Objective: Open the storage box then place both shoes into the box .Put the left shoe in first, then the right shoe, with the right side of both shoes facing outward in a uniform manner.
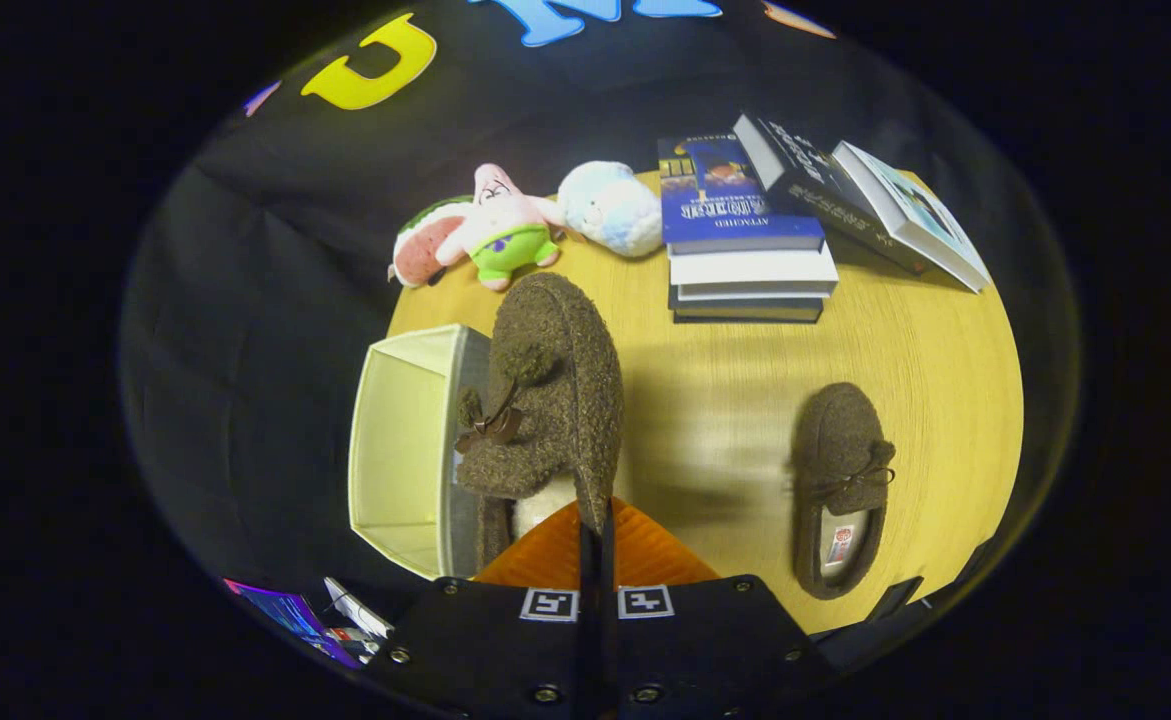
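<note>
My gripper (595,535) is shut on the rim of a brown fuzzy shoe (550,390), which hangs lifted just ahead of the fingers, toe pointing away and its bow turned to the left. Right beside it, to the left, stands the open cream storage box (400,440), its inside bare. The shoe overlaps the box's right wall. A second brown shoe (840,485) lies on the wooden table (725,400) to the right of the fingers, toe pointing away, its label showing inside.
Beyond the held shoe lie soft toys: a pink star figure (505,228), a watermelon-like one (425,250) and a pale blue-white one (610,208). A stack of books (745,235) and two leaning books (865,200) sit at the far right.
</note>
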The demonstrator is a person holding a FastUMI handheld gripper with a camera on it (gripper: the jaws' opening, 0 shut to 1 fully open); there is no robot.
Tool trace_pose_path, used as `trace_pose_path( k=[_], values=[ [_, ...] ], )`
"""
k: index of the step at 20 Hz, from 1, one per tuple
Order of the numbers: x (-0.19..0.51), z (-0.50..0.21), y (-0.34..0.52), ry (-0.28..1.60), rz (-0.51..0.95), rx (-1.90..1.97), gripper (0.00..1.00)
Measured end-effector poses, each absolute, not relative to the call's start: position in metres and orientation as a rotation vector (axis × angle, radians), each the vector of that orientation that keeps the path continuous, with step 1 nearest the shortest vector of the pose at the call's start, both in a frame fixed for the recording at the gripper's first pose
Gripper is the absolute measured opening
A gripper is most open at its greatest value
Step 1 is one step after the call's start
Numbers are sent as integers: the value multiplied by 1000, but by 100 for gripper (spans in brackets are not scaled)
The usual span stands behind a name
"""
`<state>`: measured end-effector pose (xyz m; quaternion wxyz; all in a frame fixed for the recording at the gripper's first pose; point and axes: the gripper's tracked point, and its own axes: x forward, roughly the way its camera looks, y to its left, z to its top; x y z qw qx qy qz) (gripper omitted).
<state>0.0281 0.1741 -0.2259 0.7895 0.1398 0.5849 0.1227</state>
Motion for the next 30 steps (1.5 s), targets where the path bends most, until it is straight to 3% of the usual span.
trace_pose_path(
  k=[6,13,20,30],
  values=[
    [43,-185,258,1202,391,340,0],
    [24,-221,362,1299,474,259,0],
    [13,-306,393,1446,310,272,0],
    [4,-377,409,1560,226,244,0]
  ],
)
